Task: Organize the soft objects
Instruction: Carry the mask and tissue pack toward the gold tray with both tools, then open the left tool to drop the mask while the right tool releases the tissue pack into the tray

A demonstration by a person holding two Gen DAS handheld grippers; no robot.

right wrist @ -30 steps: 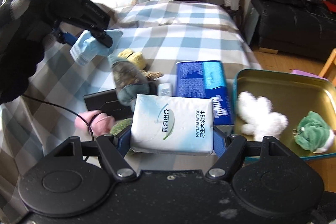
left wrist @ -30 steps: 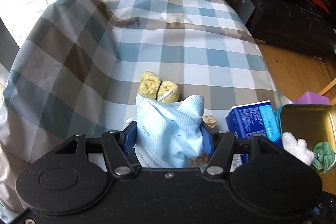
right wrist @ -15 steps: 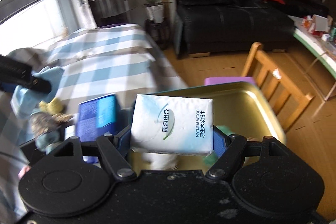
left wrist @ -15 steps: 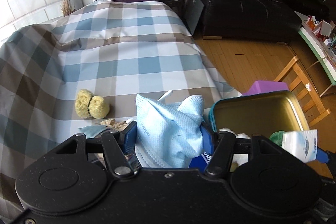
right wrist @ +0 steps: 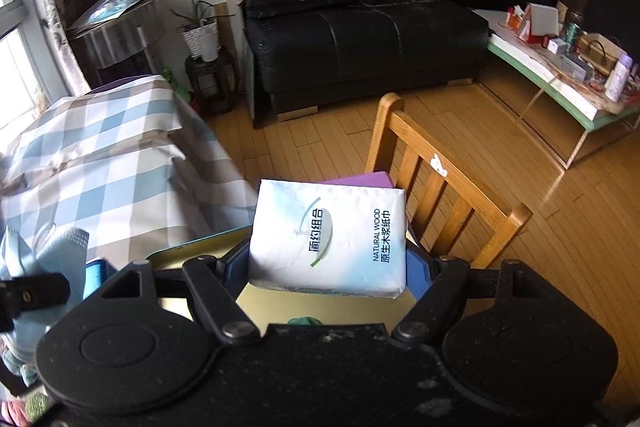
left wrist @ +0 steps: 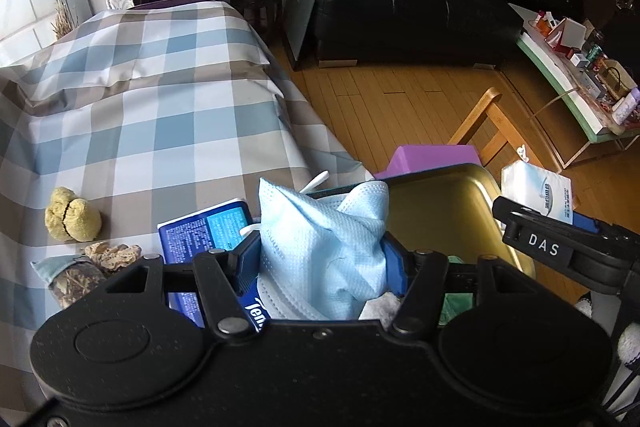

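My left gripper [left wrist: 320, 259] is shut on a bunch of light blue face masks [left wrist: 328, 243] and holds it over the near left rim of the gold metal tray [left wrist: 448, 211]. My right gripper [right wrist: 326, 267] is shut on a white tissue pack [right wrist: 328, 235] and holds it above the tray [right wrist: 200, 247]; the pack also shows at the right in the left wrist view [left wrist: 536, 191]. A green soft toy [right wrist: 304, 321] and a white plush [left wrist: 380, 307] lie in the tray, mostly hidden by the grippers.
A yellow plush [left wrist: 72, 215], a camouflage pouch [left wrist: 76, 283] and a blue tissue packet [left wrist: 208, 231] lie on the checked bed [left wrist: 140, 115]. A purple box [left wrist: 432, 155] and a wooden chair [right wrist: 440, 179] stand behind the tray. A black sofa [right wrist: 360, 27] lies beyond.
Both grippers have swung right from over the bed toward the tray, each still holding its load. The tissue pack now hangs over the tray's far side.
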